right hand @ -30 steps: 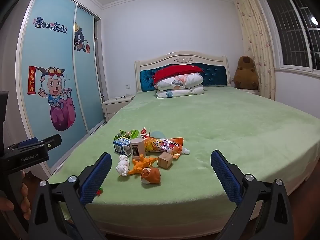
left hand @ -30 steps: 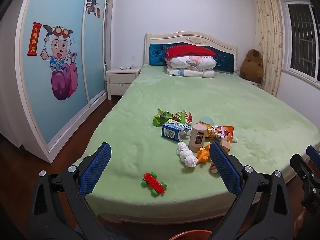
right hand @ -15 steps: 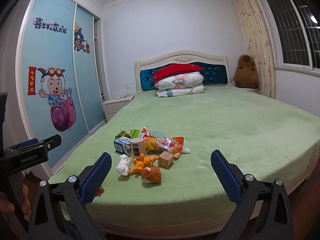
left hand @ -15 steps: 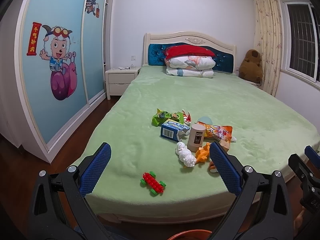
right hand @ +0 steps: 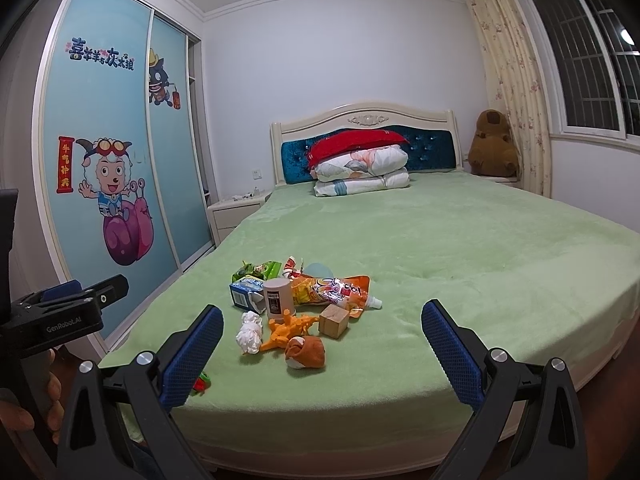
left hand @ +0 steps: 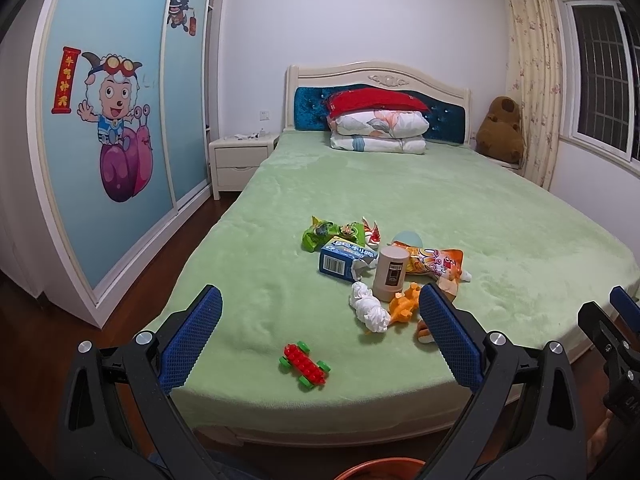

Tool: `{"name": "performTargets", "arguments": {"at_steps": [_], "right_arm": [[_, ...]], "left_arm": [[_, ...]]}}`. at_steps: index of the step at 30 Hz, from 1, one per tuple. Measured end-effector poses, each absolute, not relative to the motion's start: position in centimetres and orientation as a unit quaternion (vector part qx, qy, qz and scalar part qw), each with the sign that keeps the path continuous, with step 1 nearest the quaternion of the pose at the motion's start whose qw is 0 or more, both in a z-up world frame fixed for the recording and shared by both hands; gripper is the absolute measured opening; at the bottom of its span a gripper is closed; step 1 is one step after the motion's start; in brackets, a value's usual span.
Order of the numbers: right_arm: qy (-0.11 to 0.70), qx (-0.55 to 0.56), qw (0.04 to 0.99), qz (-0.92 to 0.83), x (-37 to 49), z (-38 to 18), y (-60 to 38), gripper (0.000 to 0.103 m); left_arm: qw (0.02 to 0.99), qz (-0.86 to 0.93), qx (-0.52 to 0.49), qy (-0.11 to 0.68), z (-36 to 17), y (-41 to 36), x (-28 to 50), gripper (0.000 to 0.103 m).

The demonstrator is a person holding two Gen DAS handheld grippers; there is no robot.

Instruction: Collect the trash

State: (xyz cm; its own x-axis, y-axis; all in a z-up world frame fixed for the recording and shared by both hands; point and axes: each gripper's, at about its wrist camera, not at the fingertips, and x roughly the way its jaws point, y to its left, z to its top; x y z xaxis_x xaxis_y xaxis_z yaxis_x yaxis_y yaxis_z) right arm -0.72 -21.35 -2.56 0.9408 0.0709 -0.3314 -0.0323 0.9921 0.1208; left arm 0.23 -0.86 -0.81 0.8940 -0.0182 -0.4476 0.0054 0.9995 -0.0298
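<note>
Left wrist view
- left hand-held gripper (left hand: 320, 334): fingers spread wide, nothing between them, hanging off the foot of the bed
- bed (left hand: 460, 200): green fuzzy cover, straight ahead of the gripper
- trash pile: ahead and a bit right of the gripper's middle, near the foot end
- green snack bag (left hand: 334, 234): farthest bit of the pile
- blue carton (left hand: 344, 260): just in front of the green bag, torn open on its right side
- beige cup (left hand: 391, 273): upright, right beside the carton
- orange pouch (left hand: 434, 262): lying flat behind and right of the cup
- white tissue wad (left hand: 369, 307): closest piece of trash, just left of the right finger
- orange toy (left hand: 404, 306): beside the tissue, partly hidden by the right finger
- red and green block toy (left hand: 305, 365): on its own between the fingers, nearest the bed edge
- right hand-held gripper (left hand: 616, 320): only a sliver at the far right edge

Right wrist view
- right hand-held gripper (right hand: 322, 350): also wide open and empty
- pile: ahead, slightly left of centre, same carton (right hand: 245, 293), cup (right hand: 279, 295) and pouch (right hand: 332, 290)
- tissue (right hand: 250, 332): just past the left finger
- wooden cube (right hand: 335, 321): right of the orange toy (right hand: 288, 328)
- brown plush thing (right hand: 306, 352): nearest item
- left hand-held gripper (right hand: 68, 312): off to the left, seen side-on
</note>
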Motion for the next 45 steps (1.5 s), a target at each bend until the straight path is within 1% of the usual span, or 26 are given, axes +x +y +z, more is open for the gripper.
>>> {"name": "performTargets", "arguments": {"at_steps": [45], "right_arm": [[0.165,0.056,0.985,0.015,-0.98,-2.12,-21.24,0.098]], "left_arm": [[0.972,-0.018,-0.001,0.234,-0.98,-1.34,0.36,0.096]]}}
